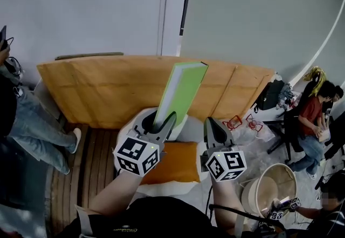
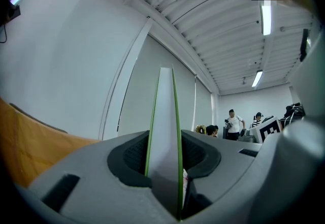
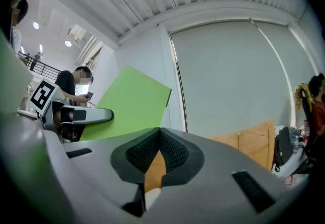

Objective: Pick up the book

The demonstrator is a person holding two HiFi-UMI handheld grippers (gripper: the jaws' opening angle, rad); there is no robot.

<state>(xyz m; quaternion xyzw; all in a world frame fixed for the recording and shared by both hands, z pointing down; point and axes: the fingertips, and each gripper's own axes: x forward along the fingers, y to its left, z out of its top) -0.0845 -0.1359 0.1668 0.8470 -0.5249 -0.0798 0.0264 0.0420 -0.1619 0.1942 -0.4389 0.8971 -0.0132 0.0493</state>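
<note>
So the green book (image 1: 182, 94) was clamped by its lower edge in the left tongs (image 1: 164, 121), with the pads pressed on both covers and the pale page block squeezed between them. It was held up in the air, stood on end, with the top leaned over a bit toward the right in the head view. Nothing else was touched by it. An orange cushion (image 1: 178, 162) was seen underneath, and a big brown board (image 1: 97, 88) was propped behind it against the grey wall.

The right tongs (image 1: 214, 125) were kept just beside the left ones, apart from the book. The jaws were brought together at the tips and nothing was caught in them, only a sliver of the brown board showed through the gap lower down.

Wooden slats (image 1: 97, 169) were visible on the left under the cushion, and a round wooden tub (image 1: 269, 188) was parked at lower right. A few people (image 1: 312, 123) were seated off to the right, well away from the book.
</note>
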